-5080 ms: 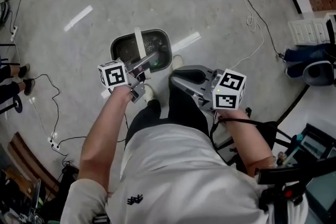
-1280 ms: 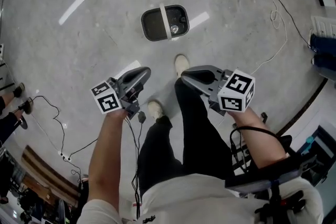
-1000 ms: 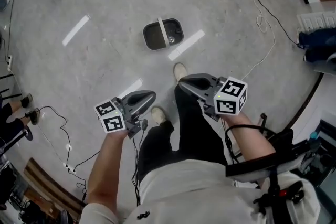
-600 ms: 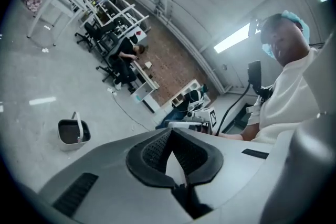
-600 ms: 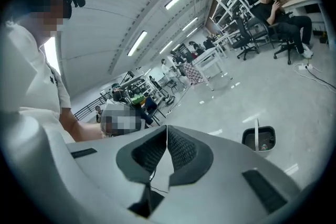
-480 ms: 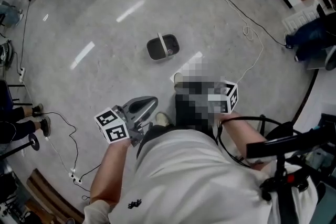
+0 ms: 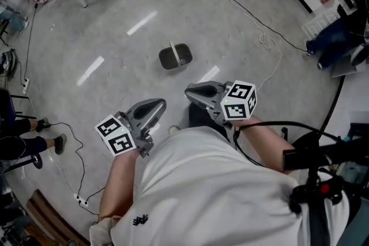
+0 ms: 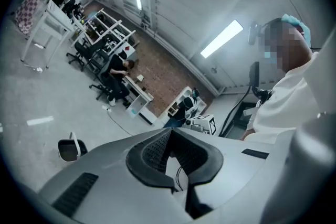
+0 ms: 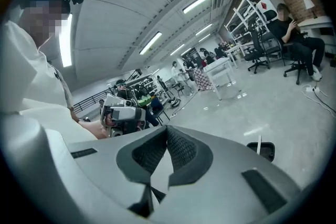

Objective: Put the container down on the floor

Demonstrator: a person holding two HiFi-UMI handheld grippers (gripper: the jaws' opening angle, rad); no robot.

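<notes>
Nearest the camera, at the lower middle of the head view, the left gripper (image 7: 154,106) and the right gripper (image 7: 195,93) were held side by side in front of the person's white shirt (image 7: 207,193). Each had its jaws pressed together with nothing between them. Further out, just above the centre of the frame, the container (image 7: 174,57) sat on the grey floor (image 7: 115,26), its white handle upright, well apart from both grippers. A white cable (image 7: 258,21) trailed across the floor toward the upper right.
</notes>
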